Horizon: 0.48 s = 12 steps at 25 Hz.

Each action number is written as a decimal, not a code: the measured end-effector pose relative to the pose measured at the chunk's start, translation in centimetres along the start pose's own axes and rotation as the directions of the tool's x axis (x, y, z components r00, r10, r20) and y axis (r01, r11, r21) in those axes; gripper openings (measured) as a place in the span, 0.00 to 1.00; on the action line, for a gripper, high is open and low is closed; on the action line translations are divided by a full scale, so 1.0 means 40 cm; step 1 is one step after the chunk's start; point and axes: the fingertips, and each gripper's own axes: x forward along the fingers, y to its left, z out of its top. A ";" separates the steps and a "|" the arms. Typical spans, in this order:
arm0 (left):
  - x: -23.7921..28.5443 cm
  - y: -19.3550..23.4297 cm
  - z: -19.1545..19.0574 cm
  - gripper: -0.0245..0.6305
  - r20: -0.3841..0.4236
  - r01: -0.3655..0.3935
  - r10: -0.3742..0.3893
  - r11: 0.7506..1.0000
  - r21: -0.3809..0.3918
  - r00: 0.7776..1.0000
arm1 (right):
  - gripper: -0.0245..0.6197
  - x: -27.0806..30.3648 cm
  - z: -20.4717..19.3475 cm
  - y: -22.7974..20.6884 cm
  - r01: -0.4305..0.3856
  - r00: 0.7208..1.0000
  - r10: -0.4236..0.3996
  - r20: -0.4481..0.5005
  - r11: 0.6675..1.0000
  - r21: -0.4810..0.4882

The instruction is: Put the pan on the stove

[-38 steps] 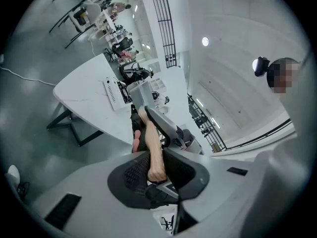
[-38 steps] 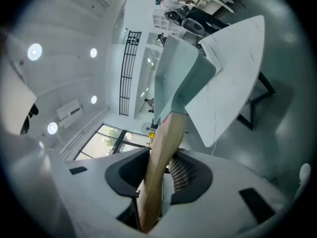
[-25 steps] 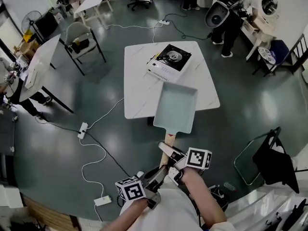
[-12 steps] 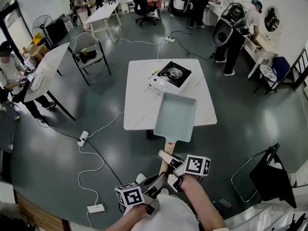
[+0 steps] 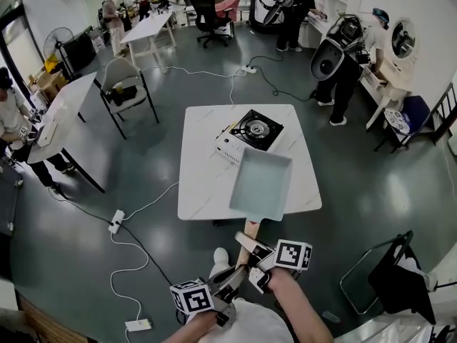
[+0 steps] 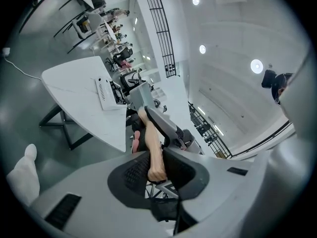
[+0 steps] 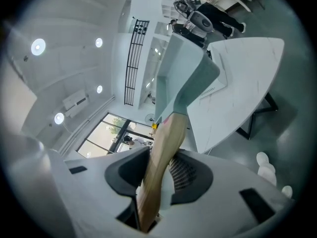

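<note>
A pale blue-green rectangular pan (image 5: 260, 184) with a wooden handle (image 5: 250, 228) hangs in the air over the near part of the white table (image 5: 203, 170). Its far edge is close to the black-topped portable stove (image 5: 250, 132). My right gripper (image 5: 255, 246) is shut on the handle partway along, and my left gripper (image 5: 235, 269) is shut on the handle's end. In the left gripper view the handle's end (image 6: 154, 155) sits between the jaws of that gripper (image 6: 156, 171), with the pan (image 6: 140, 94) beyond. In the right gripper view the handle (image 7: 162, 148) runs through the right gripper (image 7: 158, 176) up to the pan (image 7: 181, 78).
The table stands on a dark green floor crossed by white cables and power strips (image 5: 116, 221). A folding chair (image 5: 382, 281) is at the right and another chair (image 5: 123, 86) beyond the table to the left. People and desks line the far walls.
Both grippers and the pan have moved toward the table. The pan, earlier out past the table's near edge, now hangs over the table nearer the stove.
</note>
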 end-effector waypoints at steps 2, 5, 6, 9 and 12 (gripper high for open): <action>0.035 0.023 0.058 0.16 -0.015 0.001 -0.001 1.000 0.005 1.000 | 0.24 0.043 0.056 -0.008 0.005 1.000 -0.005 0.008 1.000 0.000; 0.096 0.053 0.147 0.16 -0.036 0.007 -0.007 1.000 -0.002 0.999 | 0.24 0.108 0.147 -0.024 0.019 1.000 -0.019 0.016 1.000 0.000; 0.116 0.063 0.178 0.16 -0.046 0.009 -0.009 1.000 -0.005 0.999 | 0.23 0.130 0.177 -0.029 0.023 1.000 -0.023 0.021 1.000 0.002; 0.171 0.097 0.265 0.16 -0.074 0.014 -0.014 1.000 -0.010 0.997 | 0.24 0.196 0.263 -0.046 0.026 0.999 -0.026 0.039 1.000 0.012; 0.225 0.133 0.348 0.16 -0.103 0.024 -0.024 1.000 -0.008 0.994 | 0.23 0.258 0.346 -0.063 0.030 0.998 -0.031 0.061 0.999 0.018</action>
